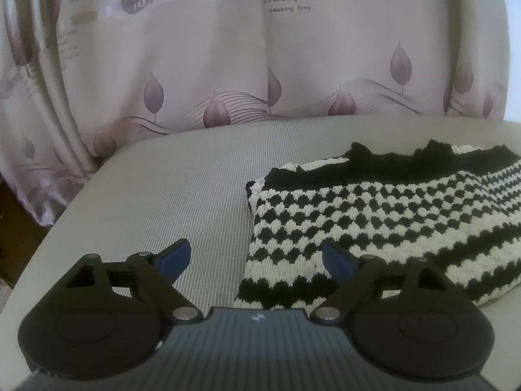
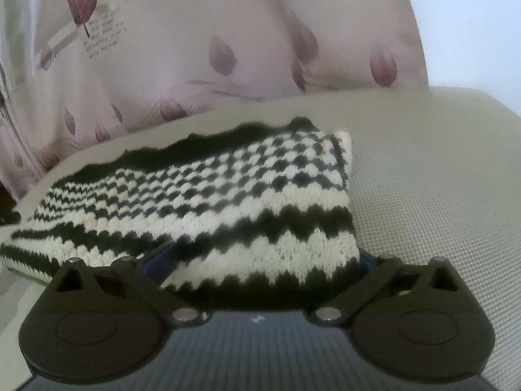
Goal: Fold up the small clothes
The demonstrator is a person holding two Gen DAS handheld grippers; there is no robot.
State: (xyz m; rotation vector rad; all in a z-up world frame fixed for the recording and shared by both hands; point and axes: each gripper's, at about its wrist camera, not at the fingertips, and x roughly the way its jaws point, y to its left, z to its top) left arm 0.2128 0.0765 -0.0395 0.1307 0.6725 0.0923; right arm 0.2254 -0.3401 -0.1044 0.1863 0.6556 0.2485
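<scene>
A black-and-cream knitted garment point(image 1: 374, 215) lies folded on a grey ribbed surface point(image 1: 169, 195). My left gripper point(image 1: 257, 257) is open above the garment's near left corner; its right blue finger point(image 1: 338, 260) sits over the knit, its left finger point(image 1: 172, 257) over bare surface. In the right wrist view the same garment point(image 2: 228, 195) fills the middle. My right gripper point(image 2: 260, 260) is open, its jaws spread wide around the garment's near right corner, with the knit lying over and hiding most of both fingers.
A pink curtain with purple leaf prints point(image 1: 260, 65) hangs right behind the surface's far edge. The surface's left edge point(image 1: 65, 208) drops off to a dark floor. Bare surface point(image 2: 439, 179) lies right of the garment.
</scene>
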